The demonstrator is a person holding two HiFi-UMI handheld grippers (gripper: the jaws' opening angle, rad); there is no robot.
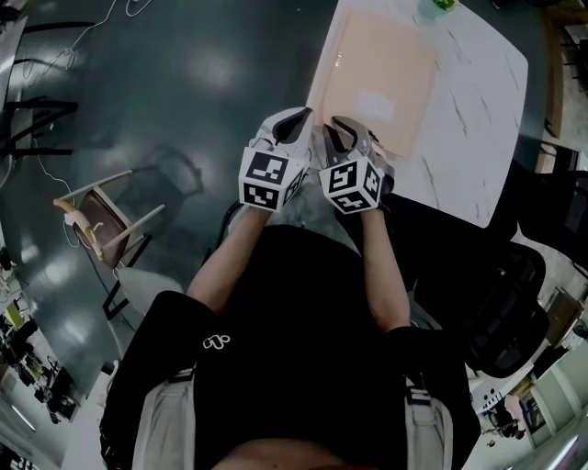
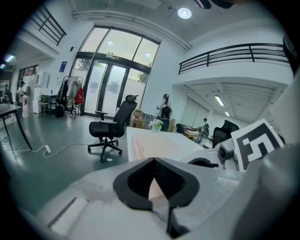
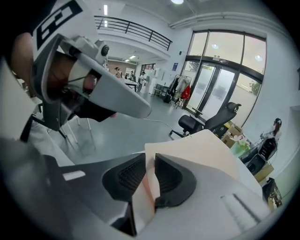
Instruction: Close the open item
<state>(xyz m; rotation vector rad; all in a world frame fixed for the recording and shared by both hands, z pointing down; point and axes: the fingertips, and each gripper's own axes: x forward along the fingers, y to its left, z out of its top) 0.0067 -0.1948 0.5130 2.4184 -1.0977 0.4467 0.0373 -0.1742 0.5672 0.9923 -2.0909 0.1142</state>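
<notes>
Peach folder [image 1: 377, 83] flat on table [image 1: 478, 138], upper right of frame. Near edge loose between parted right gripper [image 3: 150, 164] jaws. Left gripper [image 2: 153, 161] pinched shut, empty. Could pop open or slide off if bumped

My left gripper [image 1: 296, 119] and my right gripper [image 1: 342, 128] sit side by side, marker cubes towards me, their jaws at the near edge of a flat peach folder [image 1: 381, 78]. The folder lies closed on a white marble-patterned counter [image 1: 478, 119], with a small green thing [image 1: 439, 5] at the far edge. A tipped wooden chair [image 1: 101, 216] stands on the dark floor to my left, and a black office chair [image 1: 510, 303] is to my right.
</notes>
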